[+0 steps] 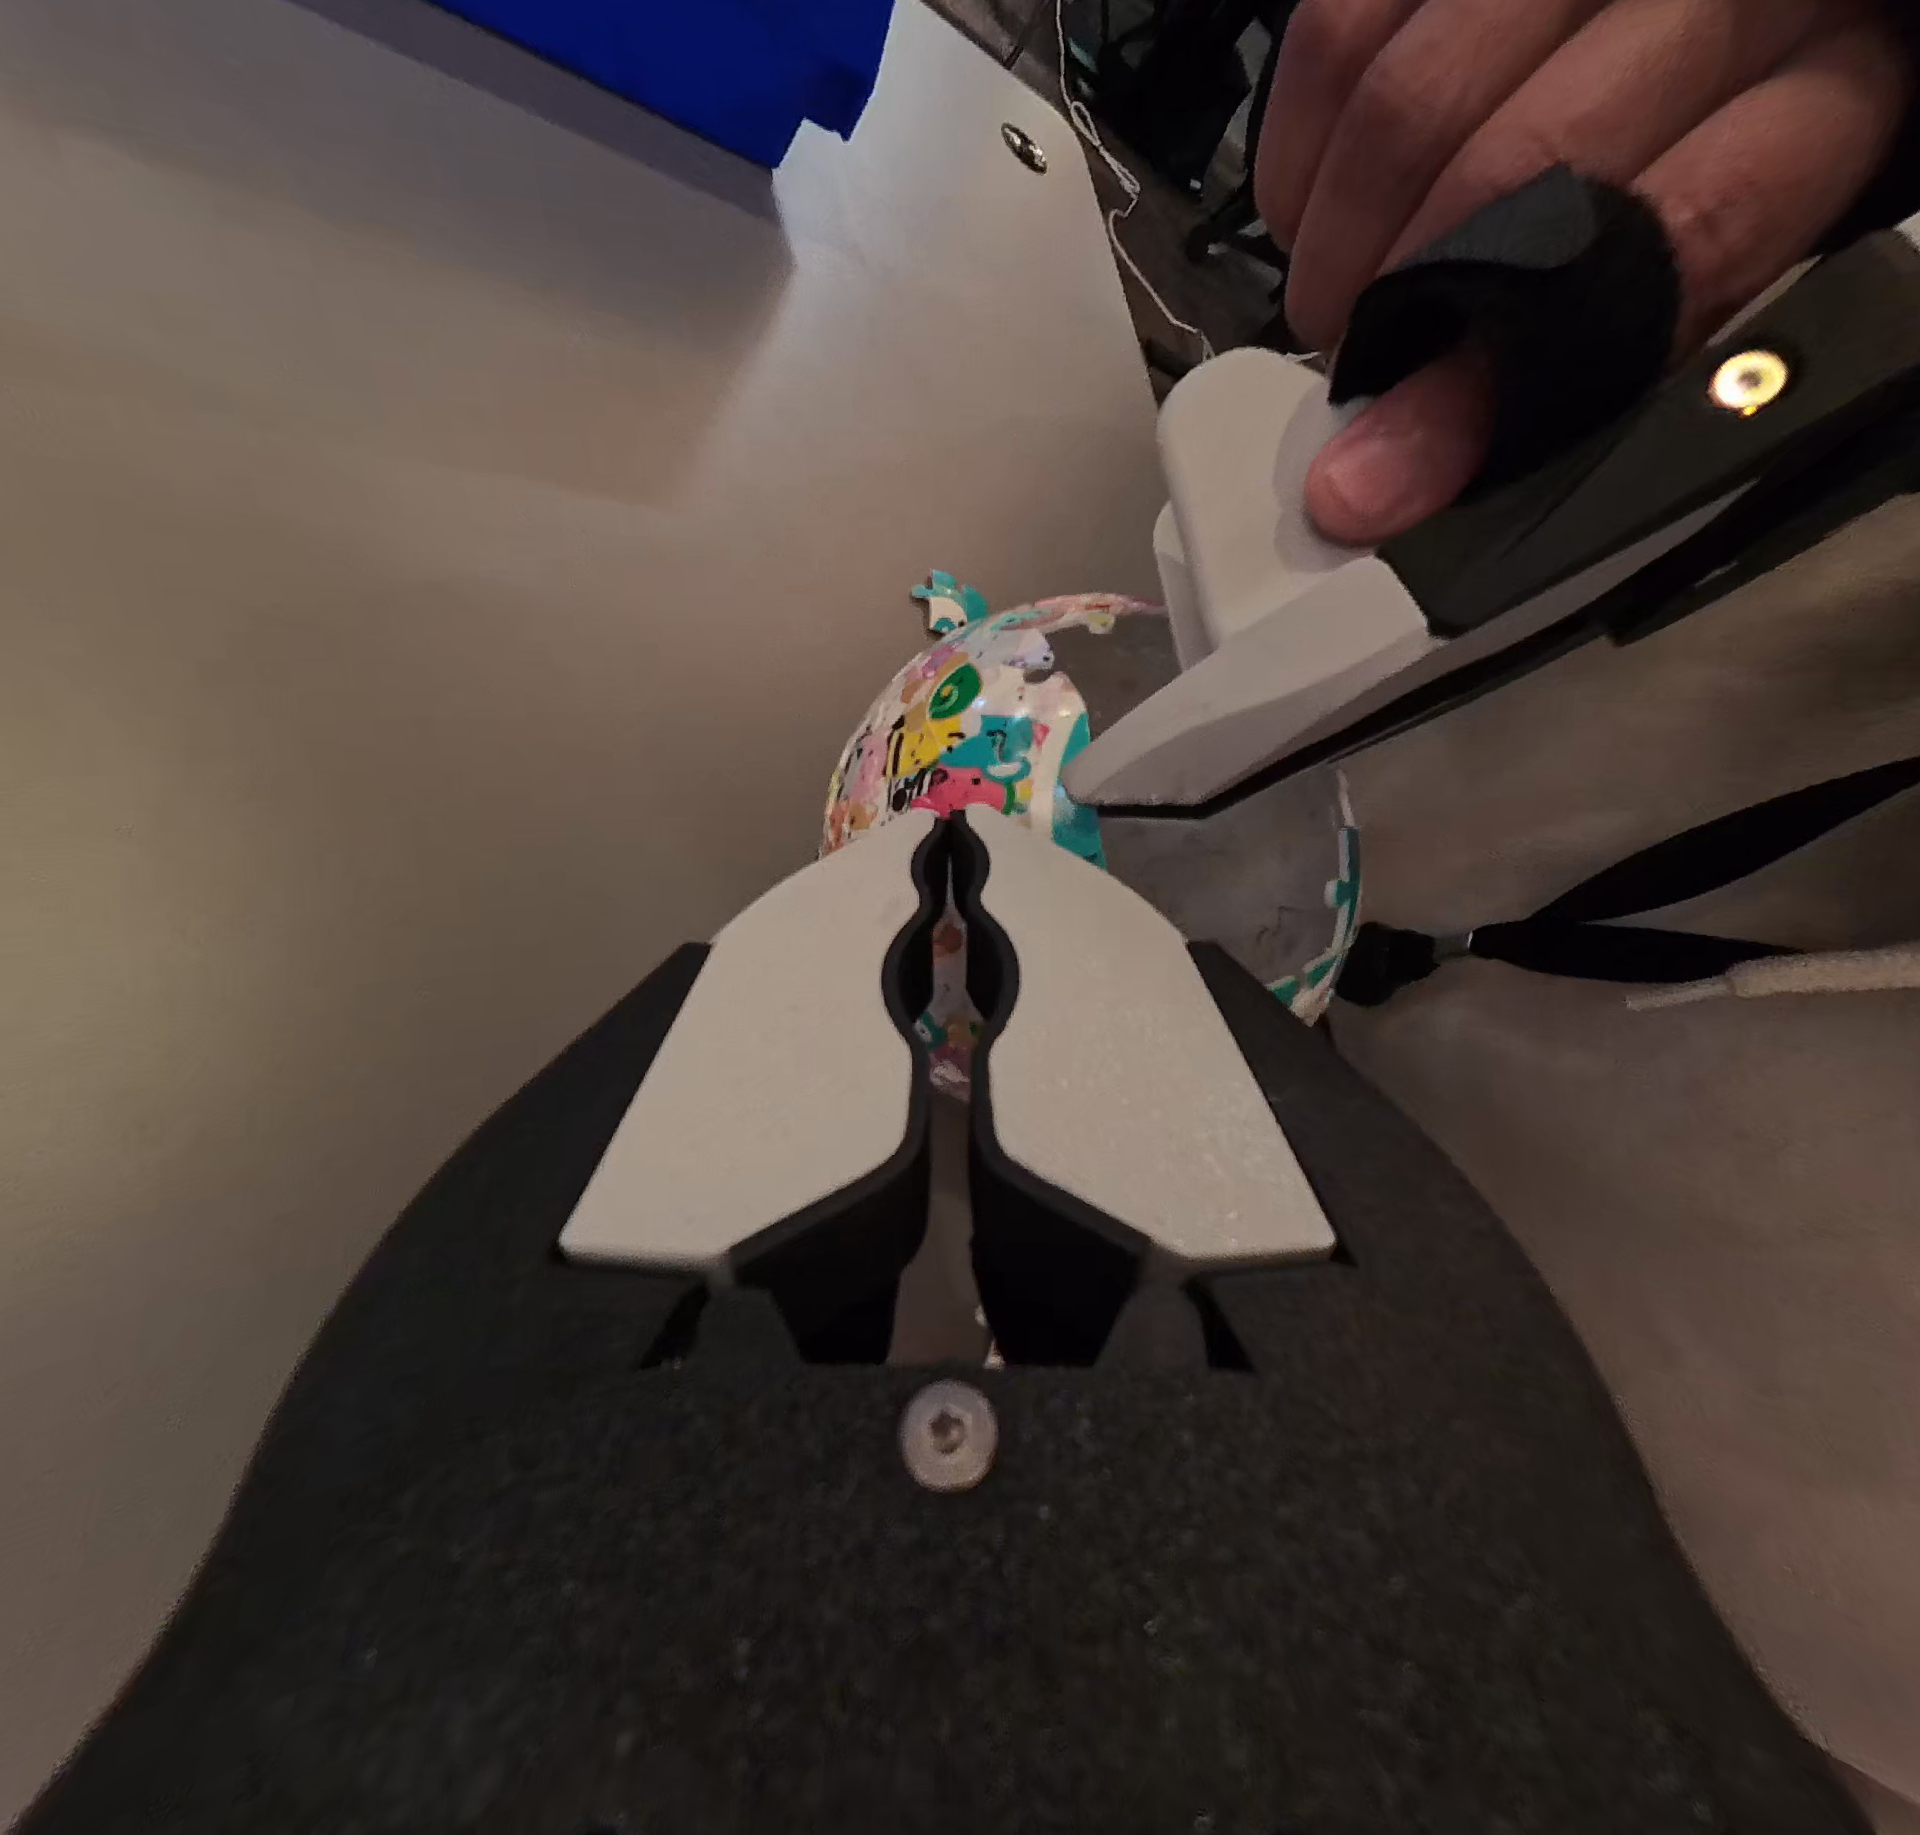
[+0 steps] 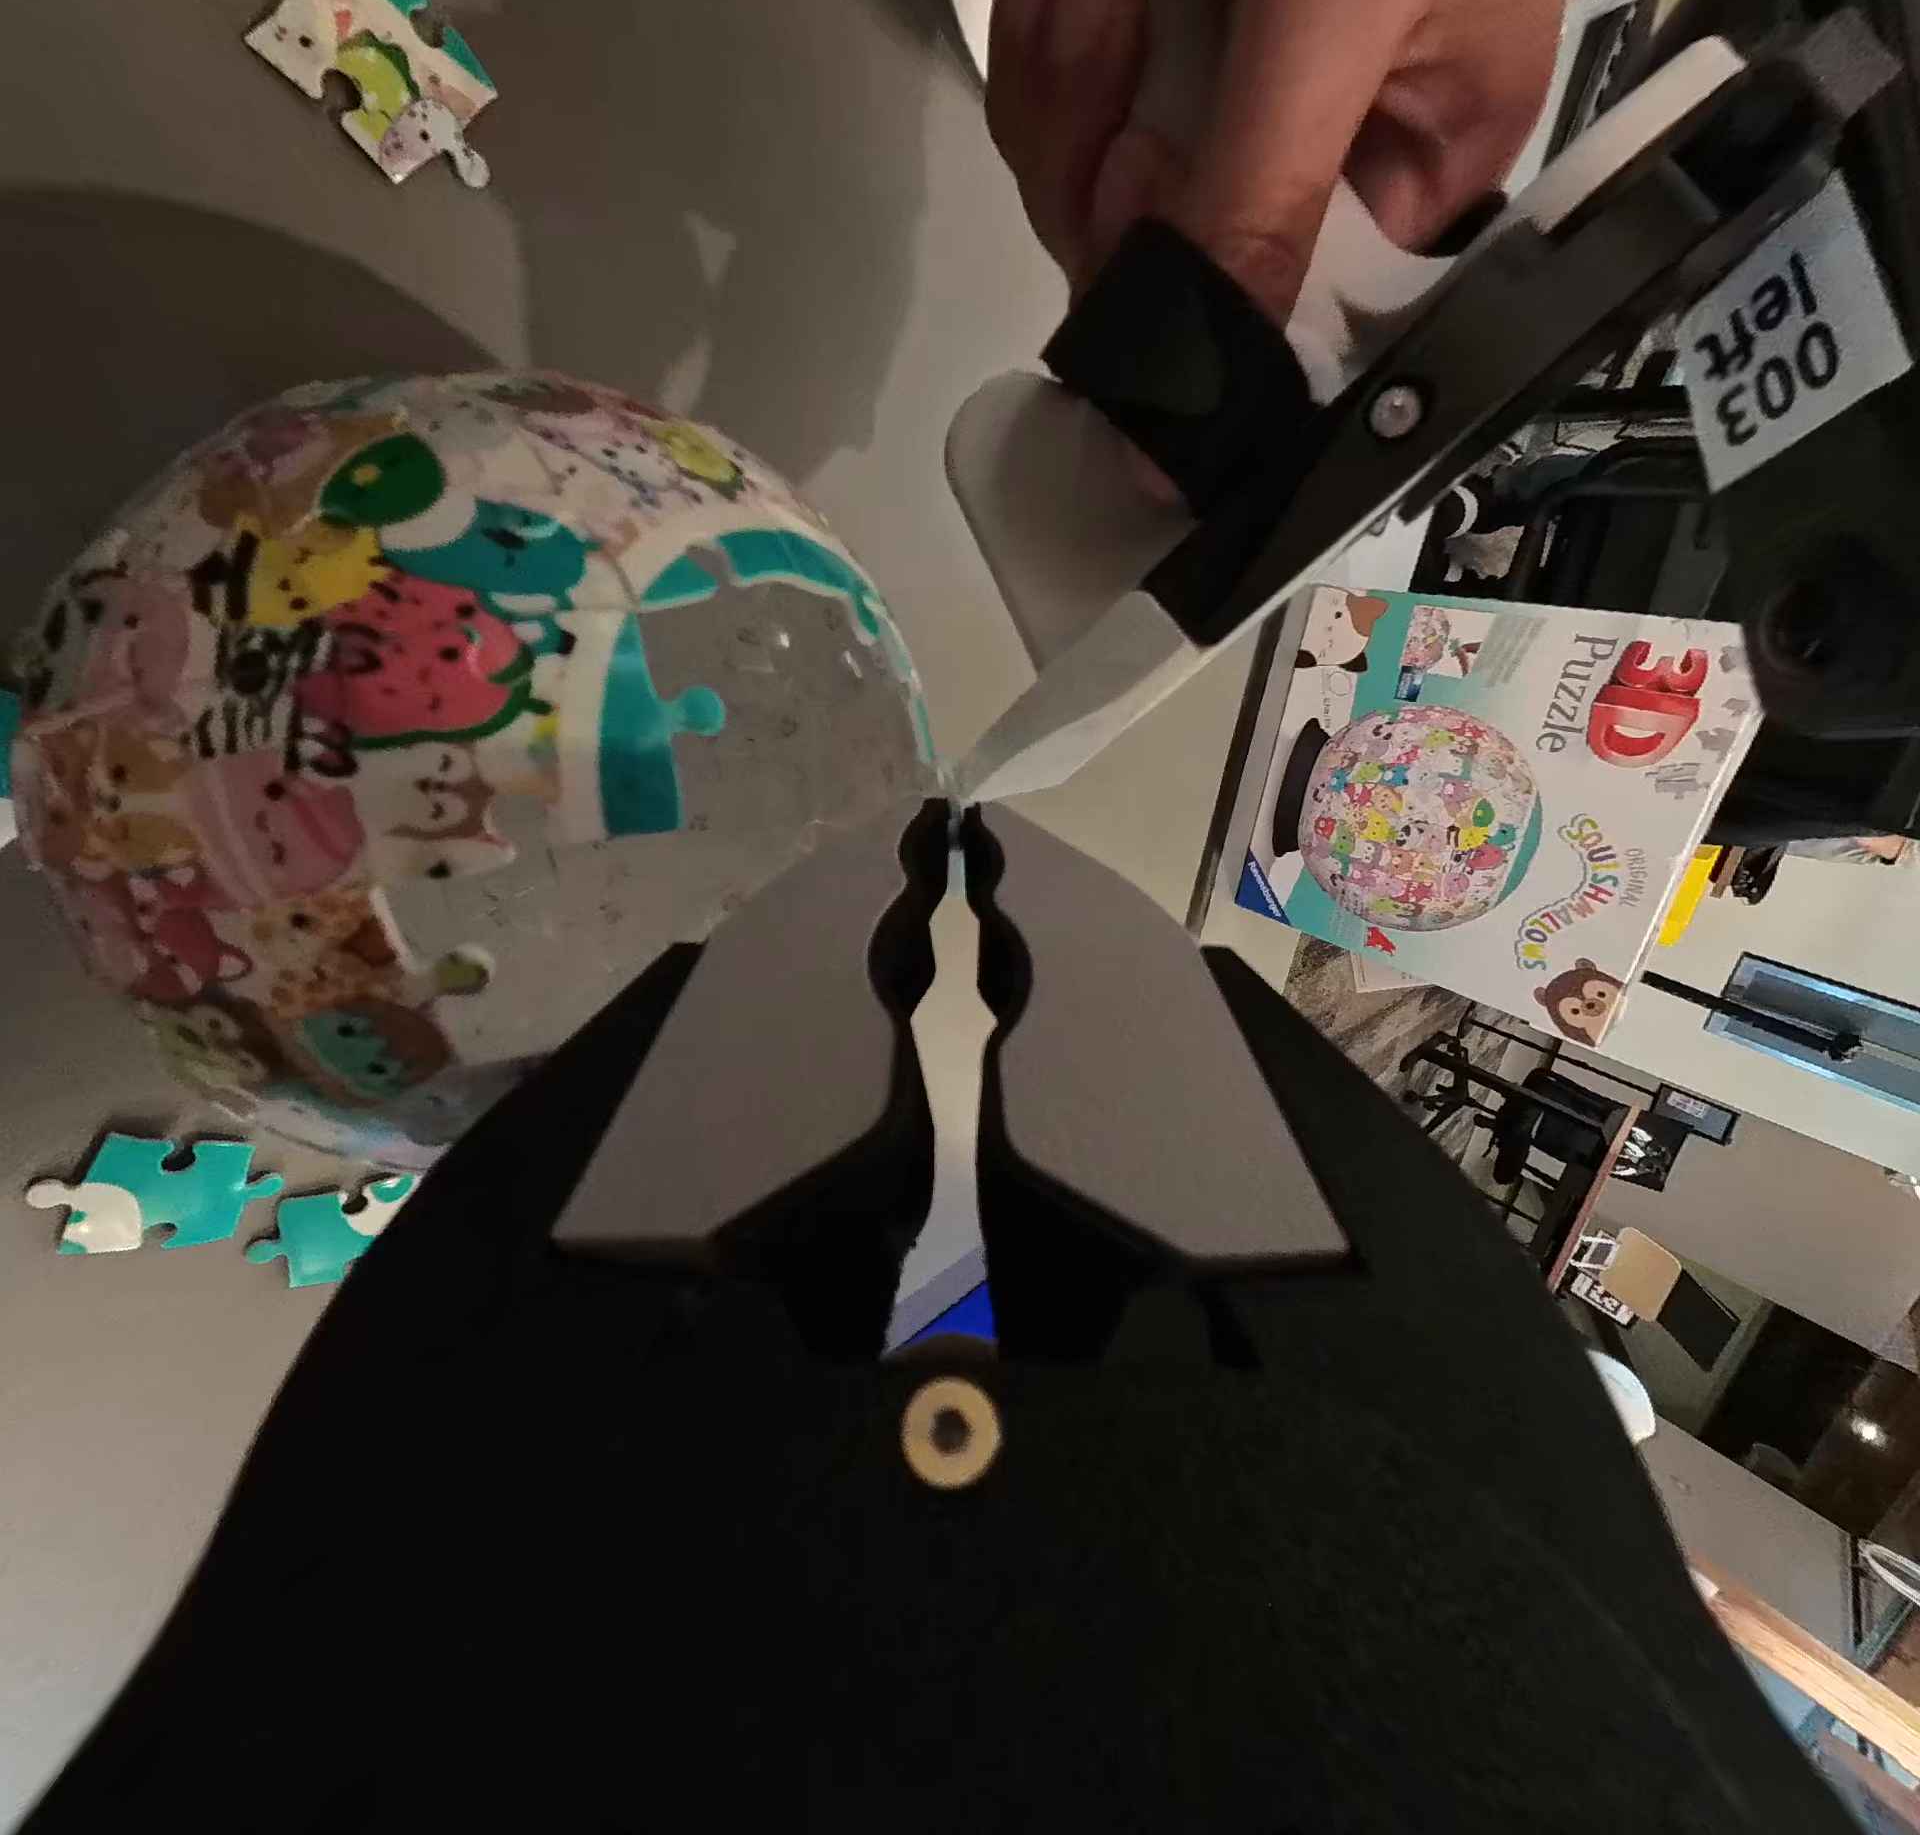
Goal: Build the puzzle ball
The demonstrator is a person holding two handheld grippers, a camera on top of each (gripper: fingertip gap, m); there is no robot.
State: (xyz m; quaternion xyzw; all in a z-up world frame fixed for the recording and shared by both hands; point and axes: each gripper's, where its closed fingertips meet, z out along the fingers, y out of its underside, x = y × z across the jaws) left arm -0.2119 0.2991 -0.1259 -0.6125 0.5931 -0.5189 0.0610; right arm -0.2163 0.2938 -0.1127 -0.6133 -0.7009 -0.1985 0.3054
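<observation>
The puzzle ball [image 2: 312, 705] lies on the table, partly covered in colourful pieces, with its clear inner shell [image 2: 790, 705] bare on the right. It also shows in the left wrist view [image 1: 935, 736]. My left gripper [image 1: 951, 829] is shut, its tips against the ball's coloured surface; it enters the right wrist view from the upper right [image 2: 971, 798]. My right gripper [image 2: 954, 824] is shut, tips at the bare shell's edge and almost touching the left gripper's tip. A thin pale sliver shows between its tips; I cannot tell what it is. Its tip also shows in the left wrist view [image 1: 1086, 798].
Loose pieces lie on the pale table [image 1: 312, 642]: one joined cluster at the top left [image 2: 364, 50], two teal ones by the ball [image 2: 156, 1198] [image 2: 322, 1235], one behind it [image 1: 951, 601]. The puzzle box [image 2: 1475, 809] stands at the right. A blue bin [image 1: 623, 9] is at the back. Left and right tips are no more than a few centimetres apart.
</observation>
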